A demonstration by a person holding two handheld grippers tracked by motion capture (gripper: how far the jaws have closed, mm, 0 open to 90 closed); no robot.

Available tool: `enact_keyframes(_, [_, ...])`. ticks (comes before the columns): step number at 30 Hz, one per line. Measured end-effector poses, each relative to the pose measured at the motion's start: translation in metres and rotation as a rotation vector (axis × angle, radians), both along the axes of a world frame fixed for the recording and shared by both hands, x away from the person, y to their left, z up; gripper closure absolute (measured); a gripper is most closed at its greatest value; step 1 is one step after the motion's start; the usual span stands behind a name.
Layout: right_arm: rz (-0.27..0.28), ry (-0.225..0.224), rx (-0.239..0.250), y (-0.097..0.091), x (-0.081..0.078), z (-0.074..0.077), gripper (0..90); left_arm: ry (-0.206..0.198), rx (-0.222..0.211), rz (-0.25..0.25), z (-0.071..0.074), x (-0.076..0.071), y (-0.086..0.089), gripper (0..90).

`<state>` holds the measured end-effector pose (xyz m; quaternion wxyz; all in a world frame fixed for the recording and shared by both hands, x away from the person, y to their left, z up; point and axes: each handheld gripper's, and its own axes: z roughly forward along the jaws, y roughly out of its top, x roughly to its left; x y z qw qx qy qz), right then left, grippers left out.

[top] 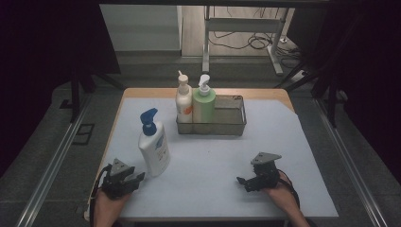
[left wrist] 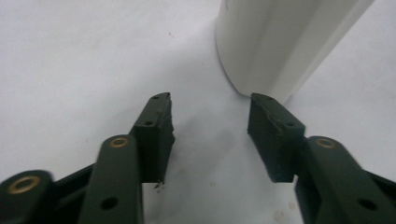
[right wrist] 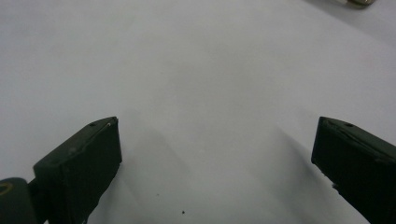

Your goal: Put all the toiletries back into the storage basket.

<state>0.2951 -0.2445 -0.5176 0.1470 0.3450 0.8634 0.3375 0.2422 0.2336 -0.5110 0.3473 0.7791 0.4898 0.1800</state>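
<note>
The work surface is a table (top: 283, 93) covered by a pale sheet (top: 213, 156).

**Left gripper.** The left gripper (top: 138, 180) sits at the near left corner of the sheet, held in the person's left hand (top: 109, 204). Its jaws stand about half open with nothing between them. In the left gripper view, the left gripper (left wrist: 210, 122) points at the foot of the white bottle (left wrist: 275, 42), which stands just beyond the jaw tips and slightly to the right of the gap. The pads do not touch it.

**White bottle.** The white bottle (top: 154, 147) with the blue pump (top: 149, 121) stands upright on the sheet, just beside the left gripper and well in front of the basket.

**Right gripper.** The right gripper (top: 245, 184) sits at the near right of the sheet, held in the person's right hand (top: 279, 189), with its jaws pointing toward the left of the high view. In the right gripper view, the right gripper (right wrist: 215, 144) has its jaws spread wide over the bare sheet and grips nothing.

**Basket.** A wire basket (top: 231, 120) stands at the far middle of the table. In its left part stand two pump bottles, upright and touching side by side: a cream bottle (top: 184, 101) on the left and a green bottle (top: 204, 104) on the right. The right part of the basket holds nothing.
</note>
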Motion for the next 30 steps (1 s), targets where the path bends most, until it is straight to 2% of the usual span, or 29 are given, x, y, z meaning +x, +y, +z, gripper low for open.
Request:
enact_keyframes(5, [-0.002, 0.012, 0.019, -0.002, 0.001, -0.004, 0.8, 0.011, -0.009, -0.009, 0.002, 0.007, 0.001, 58.5])
enact_keyframes(8, [-0.005, 0.009, 0.023, -0.002, 0.0, -0.005, 0.6, 0.023, 0.006, -0.02, 0.004, 0.015, 0.002, 66.2])
enact_keyframes(9, [-0.005, 0.008, 0.024, -0.003, 0.0, -0.005, 0.5, 0.028, 0.0, -0.019, 0.005, 0.019, 0.003, 70.9])
enact_keyframes(17, [-0.005, 0.007, 0.026, -0.003, 0.0, -0.005, 0.5, 0.024, -0.012, -0.029, 0.009, 0.033, 0.002, 88.9])
enact_keyframes(23, [-0.004, 0.007, 0.026, -0.003, 0.0, -0.005, 0.5, 0.023, -0.029, -0.052, 0.008, 0.046, -0.006, 89.2])
enact_keyframes(30, [-0.004, 0.007, 0.026, -0.003, 0.0, -0.005, 0.4, 0.02, -0.035, -0.068, 0.003, 0.049, -0.013, 89.2])
